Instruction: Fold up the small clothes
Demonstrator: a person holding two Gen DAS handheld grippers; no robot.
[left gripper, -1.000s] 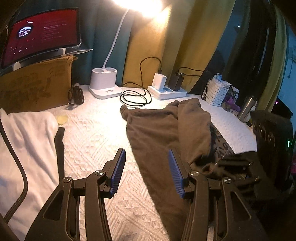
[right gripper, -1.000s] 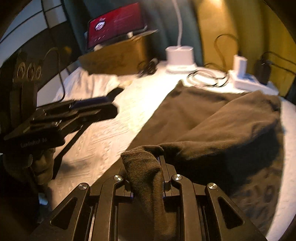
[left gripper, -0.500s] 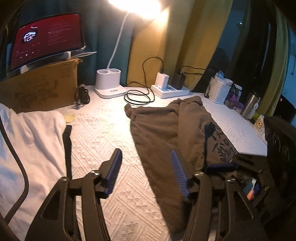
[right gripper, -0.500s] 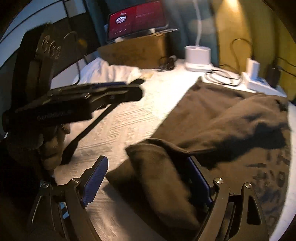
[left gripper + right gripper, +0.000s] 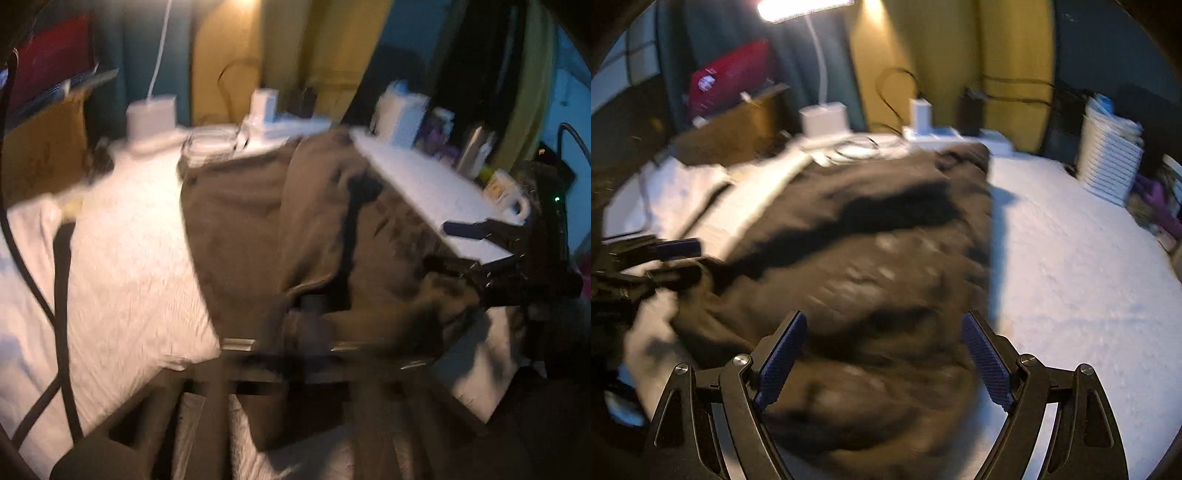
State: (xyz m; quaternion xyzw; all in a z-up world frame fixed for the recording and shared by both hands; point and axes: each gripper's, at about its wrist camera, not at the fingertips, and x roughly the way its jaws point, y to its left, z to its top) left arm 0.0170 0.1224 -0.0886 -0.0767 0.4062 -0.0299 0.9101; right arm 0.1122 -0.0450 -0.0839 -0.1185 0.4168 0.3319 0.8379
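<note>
We have the brown garment (image 5: 871,258) partly folded at frame centre on the white bedspread (image 5: 1071,258), our left gripper (image 5: 310,325) clamped on its near edge, right gripper (image 5: 882,354) spread above it, more folds remaining

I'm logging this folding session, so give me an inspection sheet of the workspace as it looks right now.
Surface: white textured bed cover, mostly bare on the right.
Job's things: brown fabric garment spread out with dark creases; white folded cloth at left.
Clutter: white slatted basket, white lamp base, white mug, cardboard box.
Grippers: left gripper shut, garment edge bunched at its tip; right gripper open above the garment.
Cables: coiled cable near the white power strip.
Surroundings: yellow curtain; red screen.
</note>
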